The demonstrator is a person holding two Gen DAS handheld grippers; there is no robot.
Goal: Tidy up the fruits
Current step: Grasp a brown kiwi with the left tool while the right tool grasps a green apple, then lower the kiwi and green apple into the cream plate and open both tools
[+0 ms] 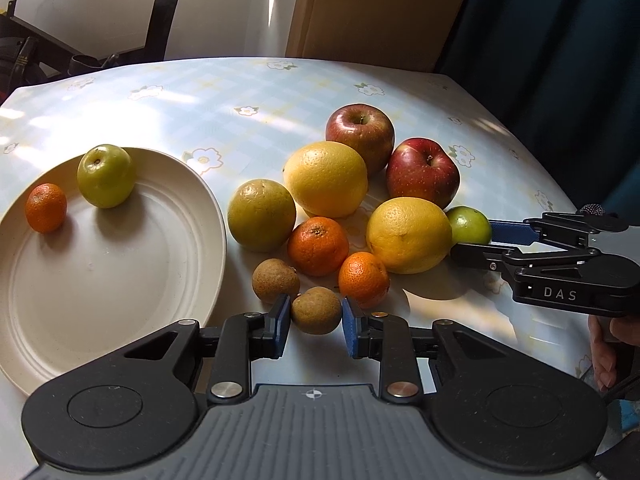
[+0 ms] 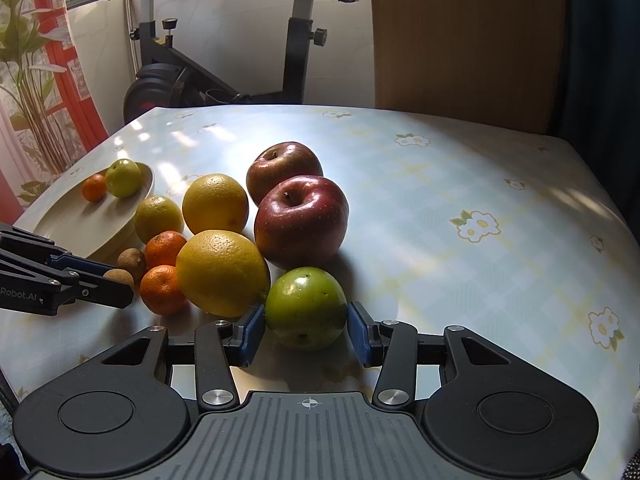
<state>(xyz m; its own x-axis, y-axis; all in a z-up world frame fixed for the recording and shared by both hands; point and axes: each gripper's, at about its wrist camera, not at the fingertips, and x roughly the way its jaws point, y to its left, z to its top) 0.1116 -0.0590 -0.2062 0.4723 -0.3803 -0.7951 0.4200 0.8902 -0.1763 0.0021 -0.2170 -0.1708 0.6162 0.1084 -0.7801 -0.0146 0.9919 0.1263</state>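
My left gripper [image 1: 316, 322] is shut on a small brown fruit [image 1: 316, 310] at the near edge of the fruit pile, blue pads pressing both its sides. A second brown fruit [image 1: 275, 280] lies just left of it. My right gripper [image 2: 306, 334] is shut on a green fruit [image 2: 306, 308] resting on the table beside a yellow citrus [image 2: 222, 272]. In the pile are two red apples [image 1: 422, 172], another yellow citrus [image 1: 326, 178], a greenish orange [image 1: 262, 214] and two mandarins [image 1: 318, 246]. The cream plate [image 1: 120, 272] on the left holds a small mandarin [image 1: 46, 208] and a green fruit [image 1: 106, 176].
The flowered tablecloth [image 2: 440, 208] stretches bare to the right of the pile. An exercise bike [image 2: 224, 60] and a wooden panel [image 2: 460, 40] stand behind the table. A potted plant [image 2: 32, 80] is at the far left. A hand [image 1: 604, 356] holds the right gripper.
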